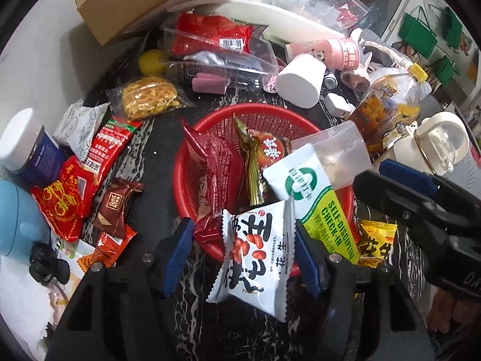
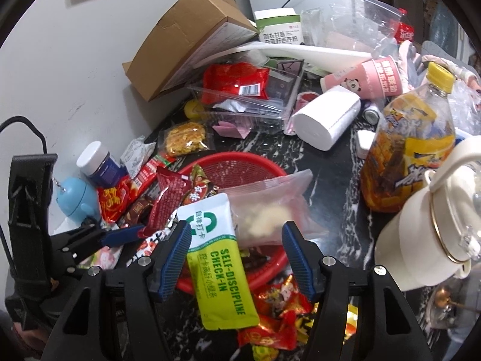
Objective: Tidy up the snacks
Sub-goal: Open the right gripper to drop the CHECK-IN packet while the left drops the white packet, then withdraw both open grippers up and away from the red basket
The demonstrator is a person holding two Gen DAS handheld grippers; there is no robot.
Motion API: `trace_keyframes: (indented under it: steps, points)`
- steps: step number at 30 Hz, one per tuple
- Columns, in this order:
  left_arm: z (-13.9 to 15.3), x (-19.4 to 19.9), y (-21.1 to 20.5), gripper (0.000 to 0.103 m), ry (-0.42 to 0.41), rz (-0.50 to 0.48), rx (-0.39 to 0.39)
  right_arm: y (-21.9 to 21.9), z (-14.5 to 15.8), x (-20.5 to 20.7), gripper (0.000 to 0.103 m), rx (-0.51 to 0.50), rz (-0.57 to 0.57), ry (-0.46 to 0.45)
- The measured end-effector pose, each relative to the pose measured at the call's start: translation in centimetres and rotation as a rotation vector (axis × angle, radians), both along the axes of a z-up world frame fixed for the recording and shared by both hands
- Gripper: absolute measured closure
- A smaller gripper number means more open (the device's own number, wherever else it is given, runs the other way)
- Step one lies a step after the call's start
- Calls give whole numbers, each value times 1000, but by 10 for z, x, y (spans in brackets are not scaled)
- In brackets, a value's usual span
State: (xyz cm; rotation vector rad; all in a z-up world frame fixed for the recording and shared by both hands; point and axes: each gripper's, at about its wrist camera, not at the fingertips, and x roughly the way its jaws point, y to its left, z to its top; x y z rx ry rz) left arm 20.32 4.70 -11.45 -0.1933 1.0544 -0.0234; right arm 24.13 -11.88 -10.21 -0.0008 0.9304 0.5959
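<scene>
A red mesh basket (image 1: 252, 117) sits mid-table and holds a dark red wrapper (image 1: 219, 165) and a gold candy (image 1: 258, 162). My left gripper (image 1: 243, 258) is open, with a white peanut packet (image 1: 255, 258) lying between its fingers over the basket's near rim. My right gripper (image 2: 237, 255) is open around a green-and-white "Self-Discipline Check-In" packet (image 2: 219, 258), which rests on the basket (image 2: 240, 168). The packet also shows in the left wrist view (image 1: 315, 198). Whether either packet touches the pads is unclear.
Loose snacks lie left of the basket: a waffle pack (image 1: 150, 96), red packets (image 1: 69, 198), a brown chocolate (image 1: 114, 207). A yellow peanut packet (image 1: 375, 240), tea bottle (image 2: 412, 150), cream kettle (image 2: 436, 225), tissue roll (image 2: 327, 120), cardboard box (image 2: 186, 39) and clear tray (image 2: 255, 99) crowd around.
</scene>
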Motion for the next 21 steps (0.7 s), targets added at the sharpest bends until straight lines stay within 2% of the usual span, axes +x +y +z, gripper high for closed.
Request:
trace_keyframes:
  steps: [13,21]
  points:
    - [32,-5,-5,40,-57,-13,30,-14,-10,-18,40,-13,4,61]
    - [54,-18,-11,40,-65,-34,87,-25,3,-30,40,-15,-25,58]
